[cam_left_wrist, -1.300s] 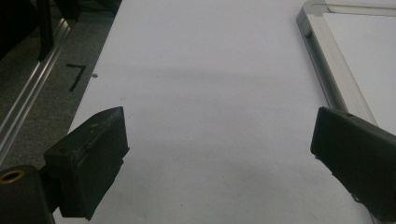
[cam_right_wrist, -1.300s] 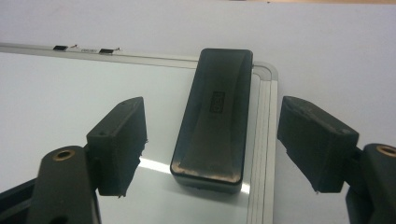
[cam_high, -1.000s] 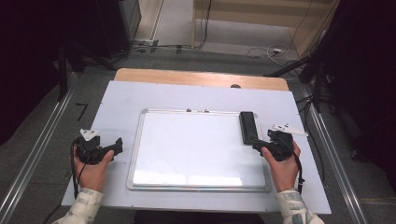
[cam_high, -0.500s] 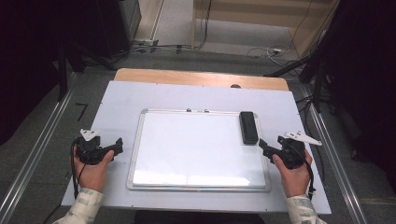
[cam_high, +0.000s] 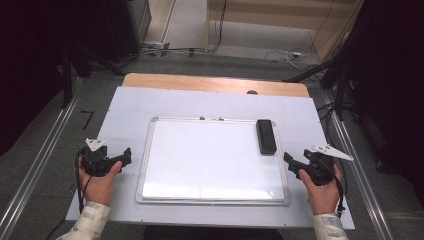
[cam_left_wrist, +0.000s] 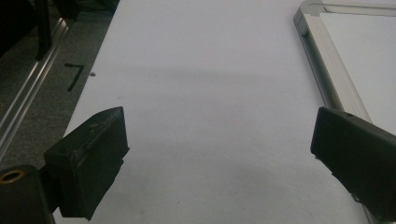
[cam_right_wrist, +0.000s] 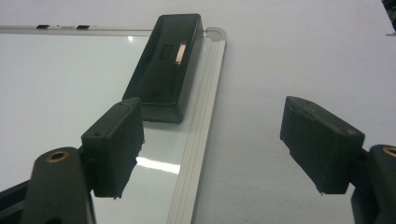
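A whiteboard (cam_high: 210, 160) with a silver frame lies flat in the middle of the white table (cam_high: 300, 110). A black eraser (cam_high: 265, 136) rests on its far right corner, also seen in the right gripper view as the eraser (cam_right_wrist: 166, 65) just beyond the jaws. My right gripper (cam_high: 292, 165) is open beside the board's right edge (cam_right_wrist: 201, 140), nothing between its jaws. My left gripper (cam_high: 122, 156) is open over bare table left of the board, whose frame (cam_left_wrist: 327, 79) runs past the right jaw.
A wooden strip (cam_high: 215, 84) borders the table's far edge. Metal rails (cam_high: 40, 160) run along both sides on the floor, and cables (cam_high: 280, 52) lie beyond the table. A black mark (cam_left_wrist: 74, 77) sits on the floor left of the table.
My right gripper has let go of the eraser and pulled back toward the person and to the right, off the board. The eraser stays on the board. The left gripper has not moved.
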